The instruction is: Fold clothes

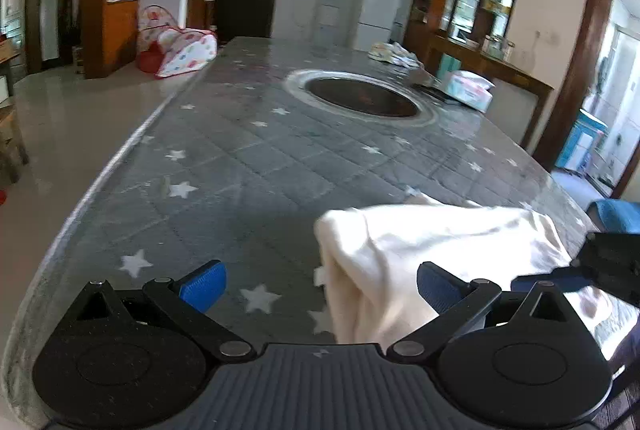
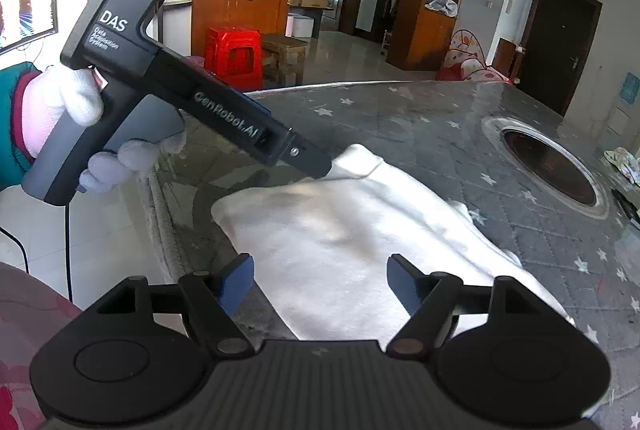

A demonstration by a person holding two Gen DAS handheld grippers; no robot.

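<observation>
The cream-white soft cloth garment (image 2: 340,230) lies straight ahead of my right gripper (image 2: 320,284), long axis running away rightward. My left gripper (image 1: 320,288) sits at its left edge. Both grippers are spread, empty.

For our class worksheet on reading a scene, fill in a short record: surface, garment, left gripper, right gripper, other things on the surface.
surface: grey quilted star-print table cover with a round dark opening
garment: cream-white cloth garment, lying partly folded near the table's edge
left gripper: left gripper open, at the garment's edge
right gripper: right gripper open, above the garment
other things: small pile of pale patterned cloth and a white plastic packet at the far side
</observation>
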